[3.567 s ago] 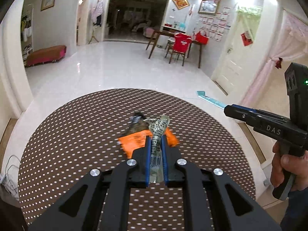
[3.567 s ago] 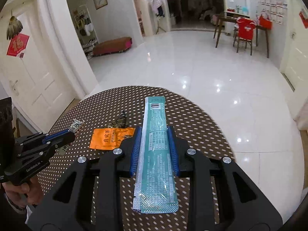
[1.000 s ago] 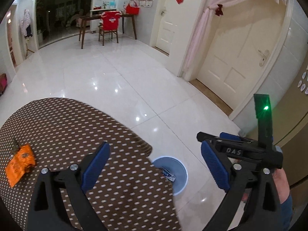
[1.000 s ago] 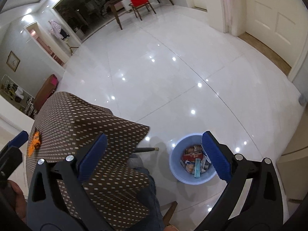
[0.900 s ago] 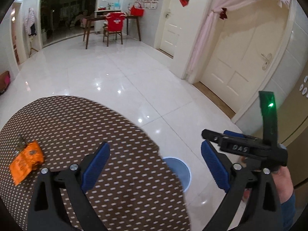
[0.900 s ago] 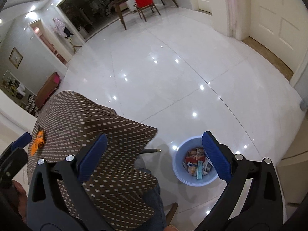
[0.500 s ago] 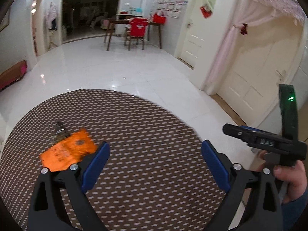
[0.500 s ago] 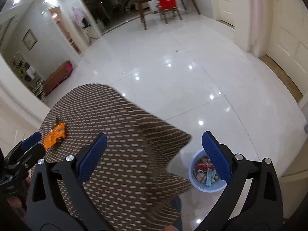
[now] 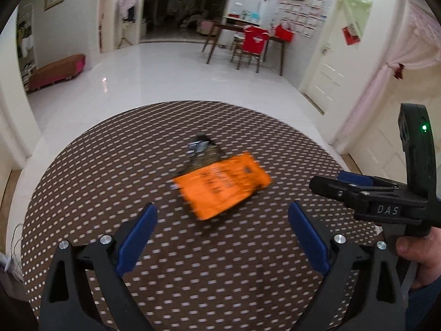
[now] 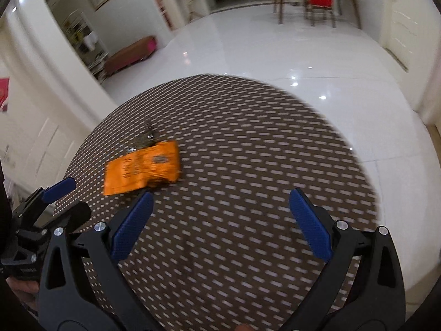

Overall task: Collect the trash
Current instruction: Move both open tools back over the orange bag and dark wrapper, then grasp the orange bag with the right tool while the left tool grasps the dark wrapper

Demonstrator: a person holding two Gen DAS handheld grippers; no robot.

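A round bench (image 9: 82, 182) under a brown cloth with pale dots stands on a glossy white tiled floor (image 9: 154, 66). At the far left wall sits a low brown-and-pink padded seat (image 9: 55, 70); further right a dark doorway opens, then a wooden dining table (image 9: 239, 27) with one red-covered chair (image 9: 255, 38), then a white door (image 9: 328, 63) and pink curtains (image 9: 397, 71) at the right.

Two pieces of trash lie on the bench, touching: one small dark crumpled wrapper (image 9: 202, 151) and one flat orange packet (image 9: 222, 184) overlapping its near edge. Both are blurred, so the print is unreadable. In the left wrist view the packet's long axis runs from near-left to far-right, roughly across the view, and it lies near the middle of the bench.

The left gripper (image 9: 222, 240) hovers over the near bench edge, its blue fingers (image 9: 136, 238) spread wide and holding nothing, the packet just beyond them. The right gripper (image 10: 219, 223) likewise has its fingers (image 10: 132, 227) wide apart and empty, with the packet beyond its left finger.
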